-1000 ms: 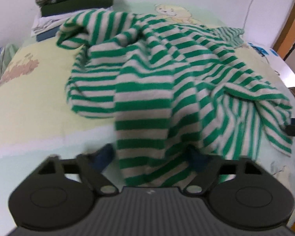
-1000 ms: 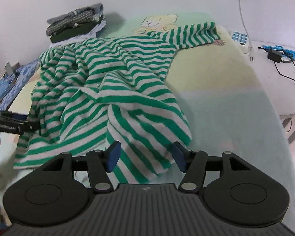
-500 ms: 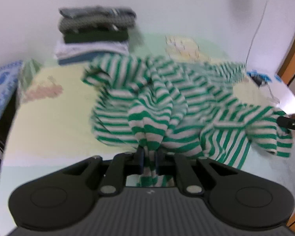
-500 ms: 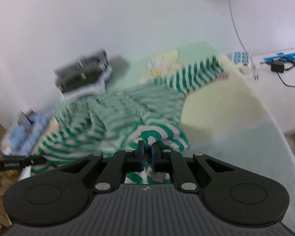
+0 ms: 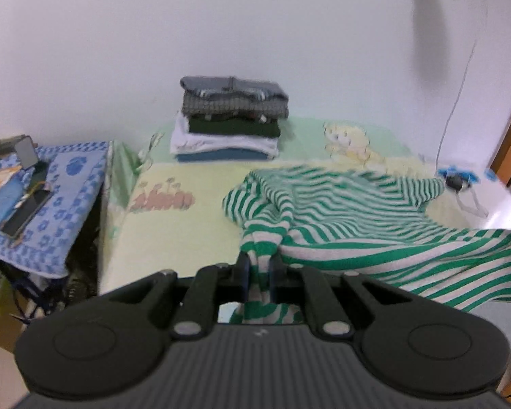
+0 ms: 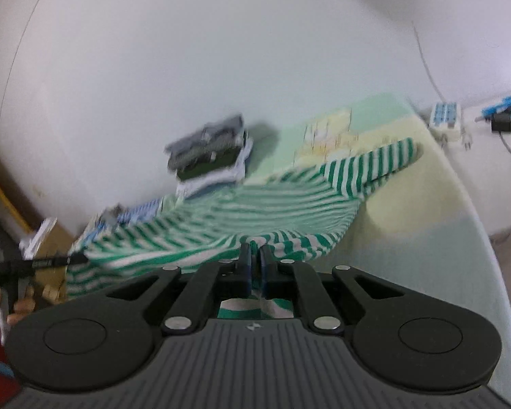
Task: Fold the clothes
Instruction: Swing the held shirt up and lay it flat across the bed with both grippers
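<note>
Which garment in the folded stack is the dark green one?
In the folded stack, the dark green garment lies third from the top, under the checked grey one and above the white one.

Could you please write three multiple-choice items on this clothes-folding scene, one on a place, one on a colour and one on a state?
1. Where does the stack of folded clothes sit?
A. at the far end of the bed, by the wall
B. on the blue patterned cloth
C. on the floor

2. What colours are the stripes of the garment being handled?
A. red and black
B. green and white
C. blue and yellow

3. In what state is the left gripper?
A. wide open above the bed
B. shut on nothing
C. shut on the striped fabric

Answers:
1. A, since the stack rests on the bed against the white wall.
2. B, since green and white bands run across the whole garment.
3. C, since its fingers pinch a fold of striped fabric; the right gripper does likewise.
</note>
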Tool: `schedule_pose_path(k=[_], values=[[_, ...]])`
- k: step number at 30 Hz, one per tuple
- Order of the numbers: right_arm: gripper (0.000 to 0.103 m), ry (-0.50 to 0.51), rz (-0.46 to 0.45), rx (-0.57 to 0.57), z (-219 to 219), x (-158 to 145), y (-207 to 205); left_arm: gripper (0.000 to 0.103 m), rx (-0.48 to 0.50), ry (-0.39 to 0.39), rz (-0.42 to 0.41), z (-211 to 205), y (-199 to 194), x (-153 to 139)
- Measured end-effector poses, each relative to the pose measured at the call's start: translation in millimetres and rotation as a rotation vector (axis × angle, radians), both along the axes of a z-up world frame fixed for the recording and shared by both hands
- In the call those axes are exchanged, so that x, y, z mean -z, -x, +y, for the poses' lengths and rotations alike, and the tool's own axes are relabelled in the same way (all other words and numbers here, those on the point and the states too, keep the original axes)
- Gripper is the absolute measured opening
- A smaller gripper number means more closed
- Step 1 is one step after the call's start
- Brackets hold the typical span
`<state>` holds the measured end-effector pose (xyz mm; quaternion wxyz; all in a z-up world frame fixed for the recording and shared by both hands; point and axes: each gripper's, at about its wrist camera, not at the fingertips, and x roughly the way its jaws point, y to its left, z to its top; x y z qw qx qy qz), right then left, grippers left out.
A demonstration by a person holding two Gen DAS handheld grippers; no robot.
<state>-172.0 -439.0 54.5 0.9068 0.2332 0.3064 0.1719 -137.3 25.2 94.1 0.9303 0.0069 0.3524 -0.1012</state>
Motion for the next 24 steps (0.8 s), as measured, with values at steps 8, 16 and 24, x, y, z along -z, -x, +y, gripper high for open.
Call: schedule_pose_path(k=[8,16,24], values=[[0.005,0.098,0.202,-0.023,11,43,24,0.008,0.049,-0.017,0.243,6,30,66],[0.0,0.235,0.332,-0.044,24,82,33,0.008,0.046,-0.1,0.377,10,45,133],[0.042,0.315,0.332,0.102,13,87,35,0.029,0.035,-0.154,0.308,29,45,118]])
